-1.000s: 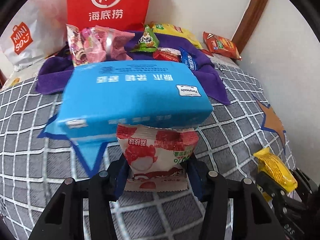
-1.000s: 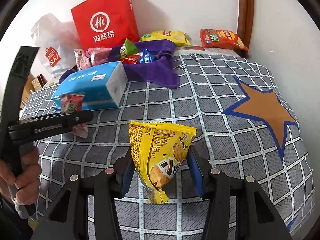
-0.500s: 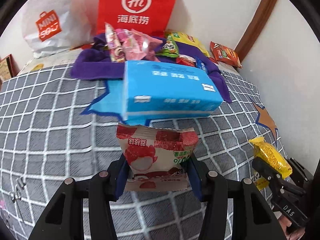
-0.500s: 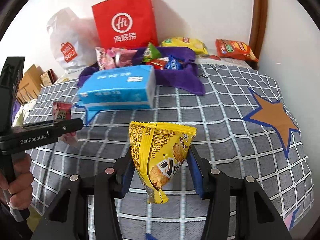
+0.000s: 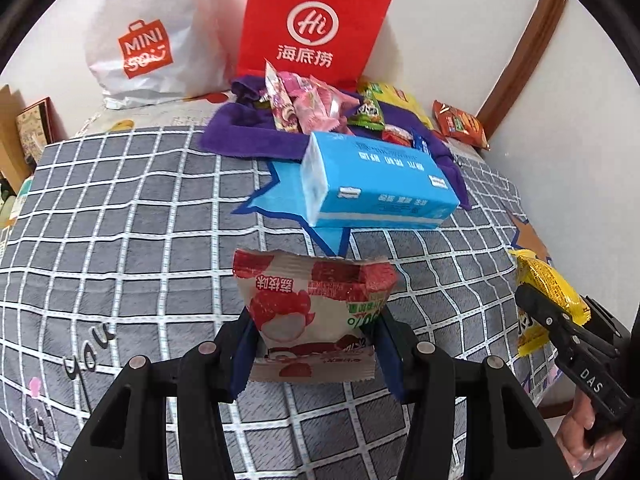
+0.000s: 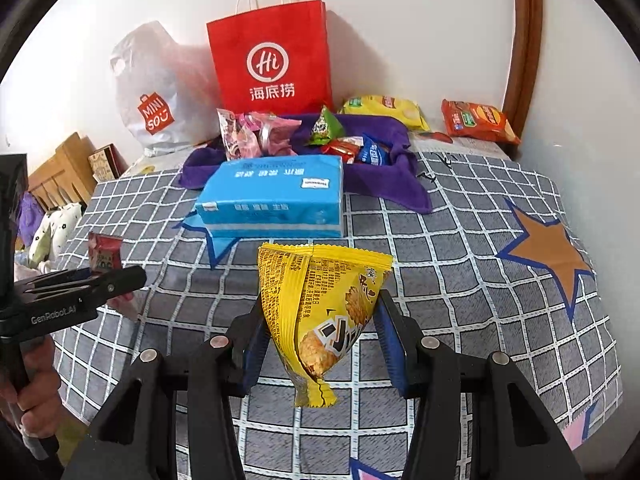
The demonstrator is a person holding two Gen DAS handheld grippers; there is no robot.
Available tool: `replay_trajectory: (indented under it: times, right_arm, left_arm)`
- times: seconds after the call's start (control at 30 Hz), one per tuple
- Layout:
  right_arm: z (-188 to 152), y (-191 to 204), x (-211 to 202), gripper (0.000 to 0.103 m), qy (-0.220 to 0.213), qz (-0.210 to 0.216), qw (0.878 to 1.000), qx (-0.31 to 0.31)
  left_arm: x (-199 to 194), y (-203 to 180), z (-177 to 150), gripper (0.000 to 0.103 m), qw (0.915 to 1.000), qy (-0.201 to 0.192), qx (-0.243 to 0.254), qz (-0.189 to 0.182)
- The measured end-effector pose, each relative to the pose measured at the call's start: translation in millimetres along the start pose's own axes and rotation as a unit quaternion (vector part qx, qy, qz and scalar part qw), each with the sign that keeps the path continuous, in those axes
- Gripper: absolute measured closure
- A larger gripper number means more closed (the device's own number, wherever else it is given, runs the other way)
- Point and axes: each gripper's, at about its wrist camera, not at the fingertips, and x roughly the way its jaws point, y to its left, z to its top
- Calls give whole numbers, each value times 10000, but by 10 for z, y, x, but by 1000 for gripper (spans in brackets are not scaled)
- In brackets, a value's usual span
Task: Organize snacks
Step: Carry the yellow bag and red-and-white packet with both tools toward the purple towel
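The left tongs (image 5: 314, 354) grasp a red-and-white snack packet (image 5: 312, 308), and the right tongs (image 6: 320, 338) grasp a yellow snack bag (image 6: 320, 304). Both hang over the checked bed (image 6: 460, 280), near a blue tissue pack (image 6: 276, 196).

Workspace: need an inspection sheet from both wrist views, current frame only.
Surface: grey checked bedspread with star patches.
Job's things: red-and-white snack packet in left tool; yellow snack packet in right tool; mixed snacks on purple cloth.
Clutter: blue tissue pack; red paper bag; white plastic bag; yellow chip bag and orange chip bag by the wall.
Grippers: both tools shut on their packets, held above the bedspread.
Cables: nothing seen.
Surroundings: white wall, brown wooden frame.
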Motion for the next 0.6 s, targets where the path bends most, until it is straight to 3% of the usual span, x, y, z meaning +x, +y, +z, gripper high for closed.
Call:
replay_trajectory:
  times: [0.6]
  right_arm:
    - [208, 94, -199, 53, -254, -61, 9996, -63]
  left_arm:
    - [-297, 19, 196, 53, 9996, -256, 39, -93]
